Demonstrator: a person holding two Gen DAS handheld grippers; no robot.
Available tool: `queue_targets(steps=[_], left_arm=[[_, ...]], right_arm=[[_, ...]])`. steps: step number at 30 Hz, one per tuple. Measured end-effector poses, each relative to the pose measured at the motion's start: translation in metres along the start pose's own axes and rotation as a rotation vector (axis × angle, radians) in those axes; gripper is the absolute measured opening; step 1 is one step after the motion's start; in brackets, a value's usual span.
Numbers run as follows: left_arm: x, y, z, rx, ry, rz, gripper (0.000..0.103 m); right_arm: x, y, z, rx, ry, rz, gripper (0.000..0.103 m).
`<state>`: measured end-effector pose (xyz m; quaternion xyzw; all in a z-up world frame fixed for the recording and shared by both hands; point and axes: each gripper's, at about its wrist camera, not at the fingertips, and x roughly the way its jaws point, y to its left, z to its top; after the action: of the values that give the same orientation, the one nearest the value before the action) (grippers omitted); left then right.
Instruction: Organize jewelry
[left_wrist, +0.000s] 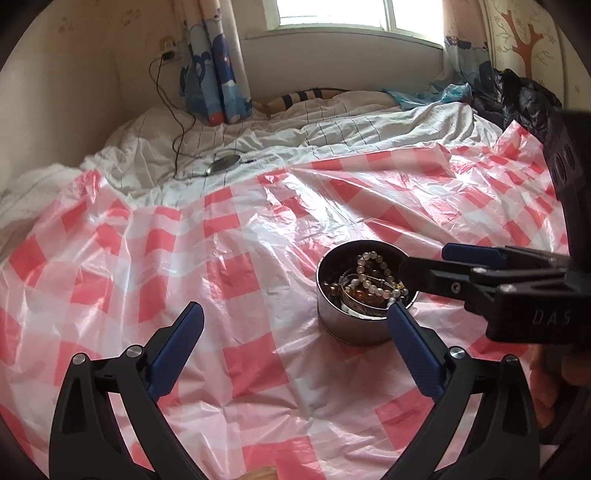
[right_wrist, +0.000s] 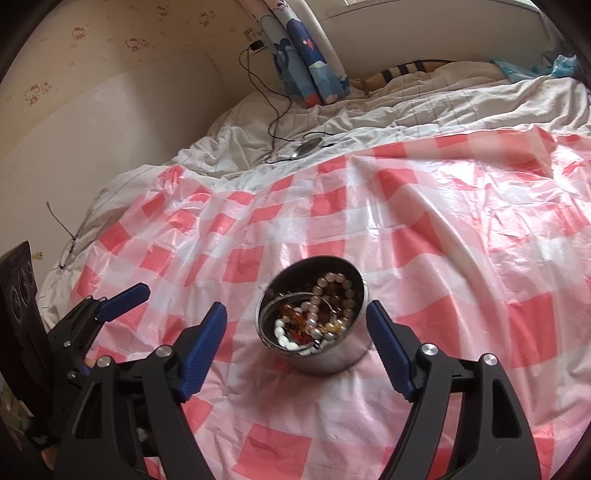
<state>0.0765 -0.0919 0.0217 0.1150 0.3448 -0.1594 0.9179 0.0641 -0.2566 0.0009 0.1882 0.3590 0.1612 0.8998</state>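
A round metal tin (left_wrist: 354, 325) stands on the red-and-white checked plastic sheet (left_wrist: 221, 258) and holds several bead bracelets and bangles (left_wrist: 369, 280). My left gripper (left_wrist: 295, 314) is open and empty, its right finger beside the tin's near right side. My right gripper (right_wrist: 295, 314) is open and empty, with the tin (right_wrist: 332, 354) and the beads (right_wrist: 317, 317) between its spread fingers. In the left wrist view the right gripper's fingers (left_wrist: 428, 269) reach in from the right over the tin's rim.
The sheet lies over a bed with a white quilt (left_wrist: 295, 136). A black cable and a small dark device (left_wrist: 223, 162) lie on the quilt at the back. A curtain (left_wrist: 214, 74) hangs by the window. A black bag (left_wrist: 524, 99) sits at the back right.
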Motion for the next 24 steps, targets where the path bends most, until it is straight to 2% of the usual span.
queue_targets(steps=[4,9,14,19,24], left_arm=[[-0.004,0.009,-0.003,-0.072,0.036,-0.015,0.095],[-0.011,0.012,-0.012,-0.073,0.055,0.019,0.095],[-0.018,0.021,-0.022,-0.086,0.067,0.039,0.095],[-0.023,0.031,-0.029,-0.119,0.085,0.046,0.095],[-0.031,0.029,-0.032,-0.105,0.073,0.056,0.095]], right_arm=[[-0.011,0.001,-0.008,0.018,-0.006,-0.038,0.078],[-0.036,0.004,-0.032,0.025,-0.018,-0.141,0.083],[-0.056,0.01,-0.044,0.023,-0.04,-0.2,0.088],[-0.057,0.03,-0.044,-0.02,-0.025,-0.21,0.089],[-0.062,0.053,-0.047,-0.086,-0.021,-0.206,0.093]])
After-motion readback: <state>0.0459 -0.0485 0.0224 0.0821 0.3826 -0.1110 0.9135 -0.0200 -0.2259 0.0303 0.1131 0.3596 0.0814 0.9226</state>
